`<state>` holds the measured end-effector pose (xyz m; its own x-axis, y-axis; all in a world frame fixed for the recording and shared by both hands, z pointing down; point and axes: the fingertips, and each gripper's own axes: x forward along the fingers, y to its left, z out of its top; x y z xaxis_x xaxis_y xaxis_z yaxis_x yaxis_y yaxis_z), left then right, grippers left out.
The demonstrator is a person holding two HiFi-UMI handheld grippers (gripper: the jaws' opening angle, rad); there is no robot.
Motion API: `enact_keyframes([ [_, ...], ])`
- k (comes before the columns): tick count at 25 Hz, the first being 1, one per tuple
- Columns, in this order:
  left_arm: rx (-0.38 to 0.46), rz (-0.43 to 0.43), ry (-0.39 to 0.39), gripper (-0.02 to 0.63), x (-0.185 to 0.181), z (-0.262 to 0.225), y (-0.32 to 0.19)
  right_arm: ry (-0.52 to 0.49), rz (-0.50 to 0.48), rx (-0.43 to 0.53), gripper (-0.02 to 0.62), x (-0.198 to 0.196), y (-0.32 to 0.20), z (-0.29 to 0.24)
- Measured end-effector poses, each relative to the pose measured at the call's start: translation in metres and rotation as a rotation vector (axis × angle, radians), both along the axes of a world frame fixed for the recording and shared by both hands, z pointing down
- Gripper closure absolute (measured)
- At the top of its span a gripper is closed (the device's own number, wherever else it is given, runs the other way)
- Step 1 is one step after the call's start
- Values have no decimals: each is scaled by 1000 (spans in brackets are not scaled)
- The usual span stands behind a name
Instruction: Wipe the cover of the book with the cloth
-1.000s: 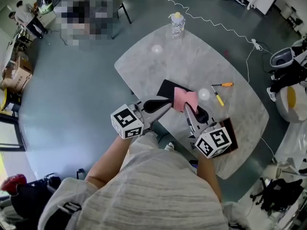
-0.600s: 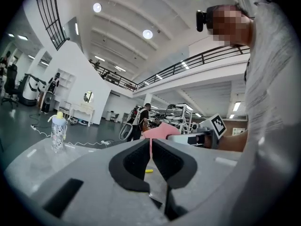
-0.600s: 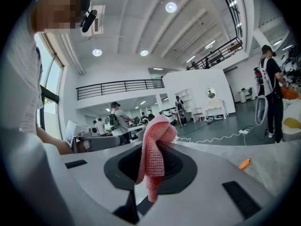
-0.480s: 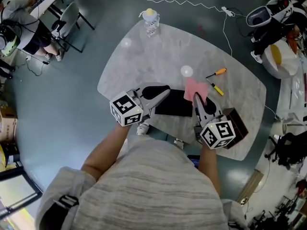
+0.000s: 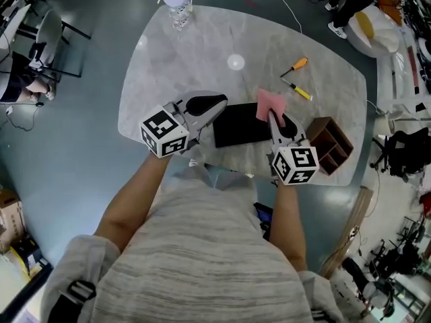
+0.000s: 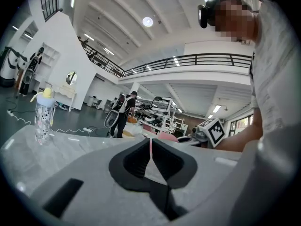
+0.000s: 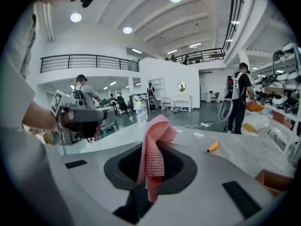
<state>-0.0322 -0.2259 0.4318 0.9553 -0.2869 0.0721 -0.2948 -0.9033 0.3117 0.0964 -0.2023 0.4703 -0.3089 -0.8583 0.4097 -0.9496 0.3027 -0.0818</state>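
The right gripper (image 5: pixel 273 117), jaws clamped on the pink cloth (image 5: pixel 269 101), sits at the black book's (image 5: pixel 239 125) 2 o'clock corner. The left gripper (image 5: pixel 221 102), jaws closed and empty, is at 9 o'clock. Wiping looks barely begun.

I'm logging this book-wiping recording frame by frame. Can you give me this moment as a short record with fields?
surface: pale table
target: black book, flat, near the person's edge
wiper: pink cloth, at the book's right end; contact with the cover unclear
right: right tool shut on the cloth
left: left tool shut, nothing in it, by the book's left end
others: bottle, orange screwdriver, yellow screwdriver, wooden box
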Motion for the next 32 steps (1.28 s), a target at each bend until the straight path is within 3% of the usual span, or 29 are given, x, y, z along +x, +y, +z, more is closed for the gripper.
enact_keyframes([
  [7,-28,4,4,580,-3,22,-5,272,96,-157,545,33,-7,86],
  [13,-48,-4,1,580,-6,34,-8,584,98,-227,545,37,-19,132],
  [17,-55,-8,-10,580,-12,38,-4,691,69,-278,545,23,-21,161],
  [22,-67,-11,-23,580,-22,44,5,618,9,-349,545,-15,-15,188],
  [32,-70,-28,-14,580,-29,42,3,398,-61,-366,546,-82,-11,190],
])
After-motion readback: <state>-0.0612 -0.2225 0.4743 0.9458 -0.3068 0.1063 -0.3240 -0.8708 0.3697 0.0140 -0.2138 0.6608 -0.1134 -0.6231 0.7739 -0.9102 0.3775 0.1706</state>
